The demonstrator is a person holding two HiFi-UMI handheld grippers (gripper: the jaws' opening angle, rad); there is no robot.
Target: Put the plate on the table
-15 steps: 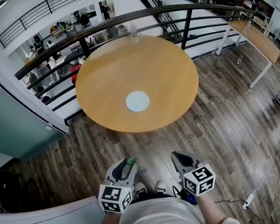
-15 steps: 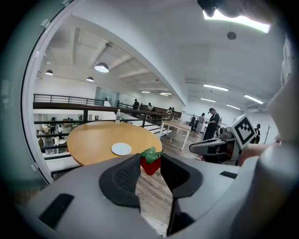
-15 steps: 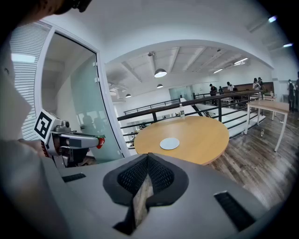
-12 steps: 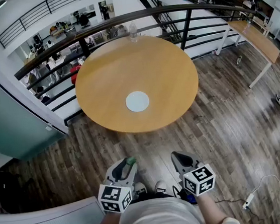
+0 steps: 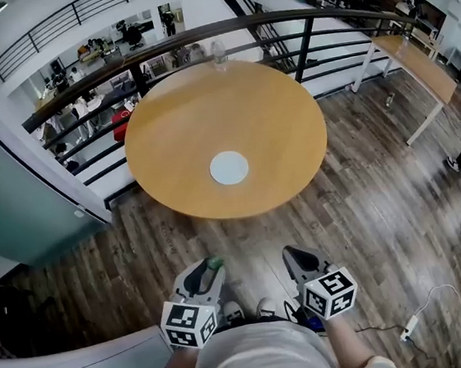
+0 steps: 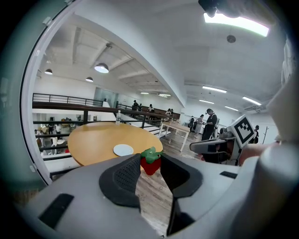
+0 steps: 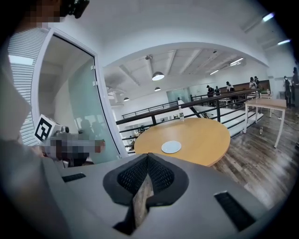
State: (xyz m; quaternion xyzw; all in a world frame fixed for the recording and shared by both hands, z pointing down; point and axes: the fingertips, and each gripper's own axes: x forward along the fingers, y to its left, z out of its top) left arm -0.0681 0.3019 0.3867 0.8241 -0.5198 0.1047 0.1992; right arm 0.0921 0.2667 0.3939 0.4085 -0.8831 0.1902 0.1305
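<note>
Plate (image 5: 229,168) has not budged from the middle of the worktop (image 5: 289,113), so placing looks done; short of the worktop, my left hand-held gripper (image 5: 208,267) pinches a toy strawberry (image 6: 150,161), my right hand-held gripper (image 5: 296,254) closed empty.
</note>
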